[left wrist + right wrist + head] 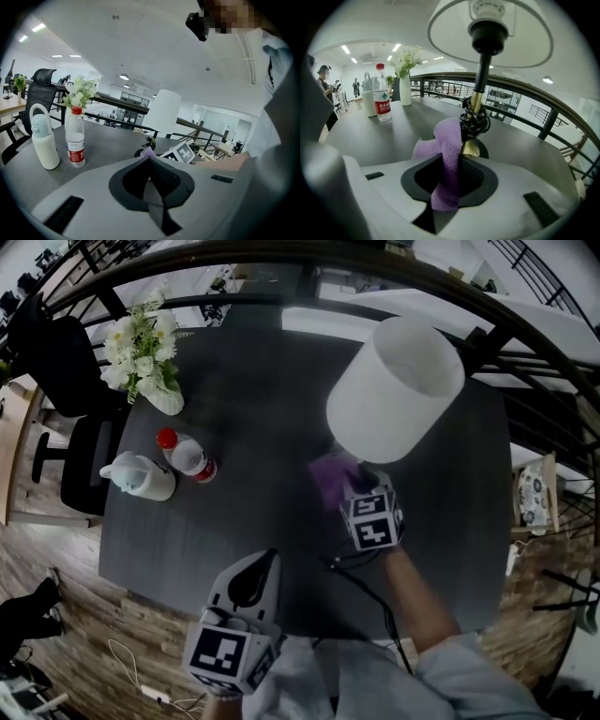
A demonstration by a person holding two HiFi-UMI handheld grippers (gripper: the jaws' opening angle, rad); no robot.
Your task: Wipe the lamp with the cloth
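Right now the right gripper [349, 482] is pinching a purple cloth [331, 472] between its jaws, and its own view is showing the cloth [447, 154] bunching up out of the closed tongs [452, 177] and touching the lower stem of the lamp [481, 89], just where a black cord [475, 122] is coiling round it. From the head view the lamp's white shade [396, 390] is hanging over the far right part of the tabletop [262, 418], hiding most of the base beneath it. The left gripper [265, 563] is hovering at the near edge of the tabletop with its jaws pressed together on nothing [150, 174], well apart from the lamp.

The tabletop is showing as a dark grey, matte, wood-grained slab with rounded corners. Near its left edge a clear water bottle [190, 457] with a red cap is standing just beside a white jug [141, 476], and a white vase of pale flowers [145, 357] is sitting at the far left corner. A thin black cable [367, 589] is trailing over the near edge by the person's right arm.

Around the table, a dark metal railing [281, 279] is curving past the far edge, a black office chair [66, 362] is standing off the left side, and wood-plank flooring [56, 559] is running underneath. Beyond, a bright open office is spreading out, with strip lights [347, 49] glowing in a white ceiling
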